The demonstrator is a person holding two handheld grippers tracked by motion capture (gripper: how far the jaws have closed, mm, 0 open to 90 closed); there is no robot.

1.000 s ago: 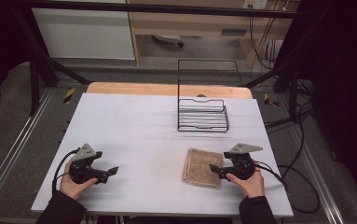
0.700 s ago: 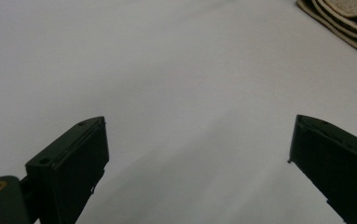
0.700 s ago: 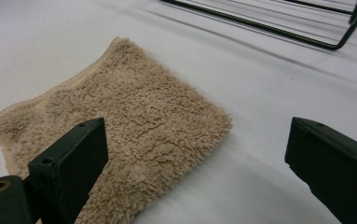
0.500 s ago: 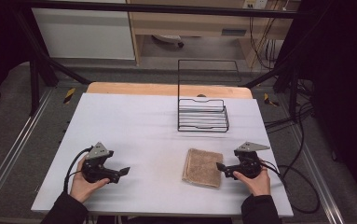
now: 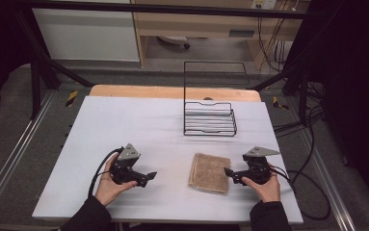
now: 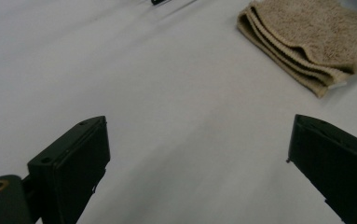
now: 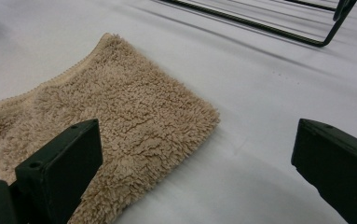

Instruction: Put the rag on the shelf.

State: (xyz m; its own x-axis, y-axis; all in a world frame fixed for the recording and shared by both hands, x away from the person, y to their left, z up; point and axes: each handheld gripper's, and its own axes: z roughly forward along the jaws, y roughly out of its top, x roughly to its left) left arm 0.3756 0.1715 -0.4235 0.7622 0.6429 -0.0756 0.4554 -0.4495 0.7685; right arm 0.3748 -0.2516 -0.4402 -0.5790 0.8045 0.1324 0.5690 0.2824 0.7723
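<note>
Folded tan towel [image 5: 210,172] flat on white surface [image 5: 138,125], right claw [image 5: 228,172] wide open just beside it, jaws just opened, gripping nothing, left claw [image 5: 151,176] wide open, empty, apart from towel, wire rack [image 5: 209,120] behind.

You wear dark, near-black sleeves that come down to your wrists, and each of your hands wraps a compact black tool: your left gripper [image 5: 146,177] and your right gripper [image 5: 231,174]. Each one carries a grey three-cornered plate on top and trails a black cable, the left one's looping past your wrist and the right one's curling off to the side. Close up, their jaws are flat, black, blocky pads with small screw holes, and a brass-coloured ring sits at the base of each.
</note>
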